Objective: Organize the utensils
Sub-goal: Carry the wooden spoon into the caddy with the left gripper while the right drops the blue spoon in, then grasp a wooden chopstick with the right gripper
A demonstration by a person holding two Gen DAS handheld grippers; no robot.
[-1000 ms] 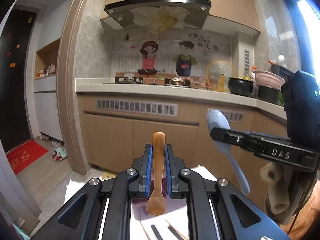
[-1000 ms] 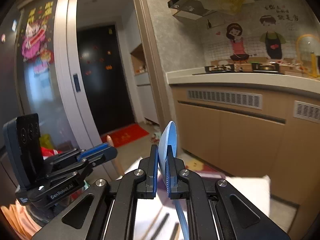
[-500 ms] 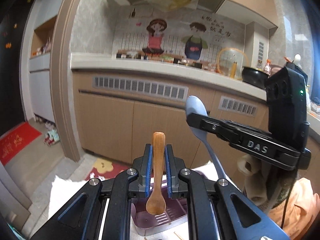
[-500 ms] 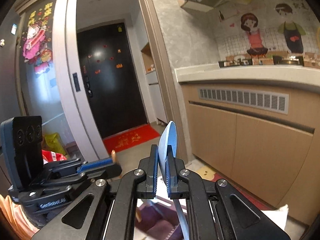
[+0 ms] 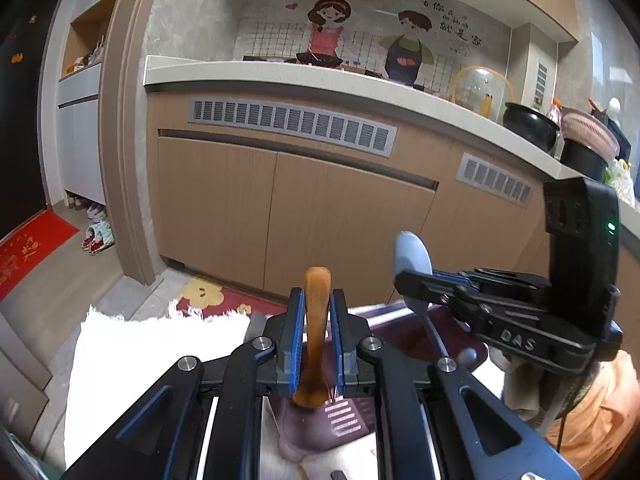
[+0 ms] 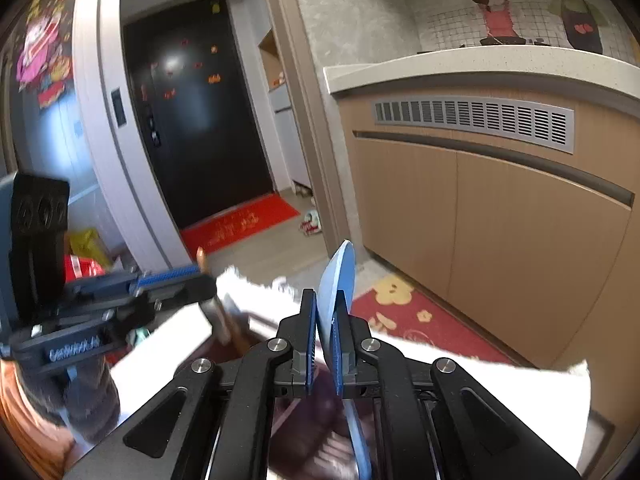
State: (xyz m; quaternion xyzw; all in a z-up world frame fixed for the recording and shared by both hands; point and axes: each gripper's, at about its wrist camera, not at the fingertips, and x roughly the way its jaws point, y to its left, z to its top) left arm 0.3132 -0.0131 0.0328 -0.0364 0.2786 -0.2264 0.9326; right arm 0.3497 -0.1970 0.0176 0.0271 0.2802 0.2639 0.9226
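Observation:
A wooden spoon stands upright, handle up, between the blue pads of my left gripper. The jaws are opening, and the pads still flank the spoon closely. My right gripper is shut on a pale blue plastic spoon, bowl end up. Both hang side by side just above a purple slotted utensil tray, which lies on a white fluffy cloth. In the left wrist view the right gripper holds the blue spoon at the right. In the right wrist view the left gripper carries the wooden spoon.
Dark chopstick ends show at the bottom edge. Beyond the cloth are a red flowered mat, tan kitchen cabinets and a counter with pots. A person's orange sleeve is at the right.
Both grippers have come down and forward with their spoons. The purple tray, out of view a second ago, now lies close beneath them.

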